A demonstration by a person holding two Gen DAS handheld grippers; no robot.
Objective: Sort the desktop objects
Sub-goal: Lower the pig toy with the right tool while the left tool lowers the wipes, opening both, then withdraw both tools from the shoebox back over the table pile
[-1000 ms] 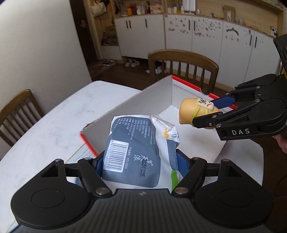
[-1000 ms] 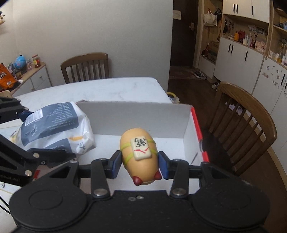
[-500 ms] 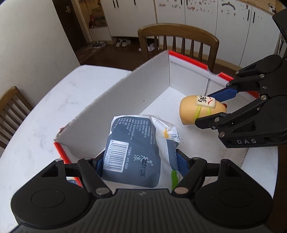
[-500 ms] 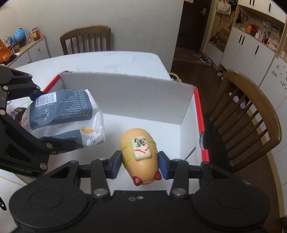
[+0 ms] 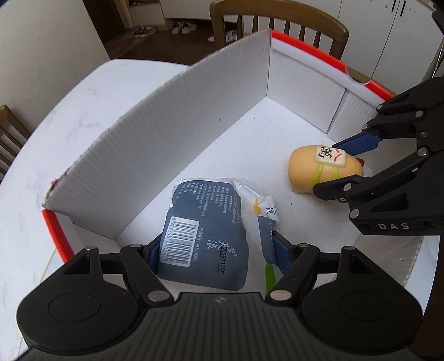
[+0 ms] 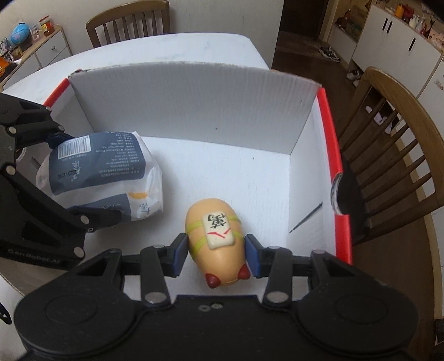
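Observation:
A white corrugated box with red rims (image 5: 166,133) (image 6: 194,108) stands on the white table. My left gripper (image 5: 215,251) is shut on a dark blue and white snack packet (image 5: 206,236) low inside the box; the packet also shows in the right wrist view (image 6: 102,177). My right gripper (image 6: 215,254) holds a tan toy with a mahjong tile strapped on it (image 6: 216,238) just above the box floor, its blue pads (image 6: 179,254) against the toy's sides. The toy (image 5: 322,172) and right gripper (image 5: 344,166) show in the left wrist view.
Wooden chairs stand beyond the box (image 5: 277,16) (image 6: 394,138) and at the table's far side (image 6: 127,19). The marble table (image 5: 69,116) extends left of the box. Cabinets line the room behind.
Both grippers have lowered into the box with their loads. The packet and the toy now sit near the box floor.

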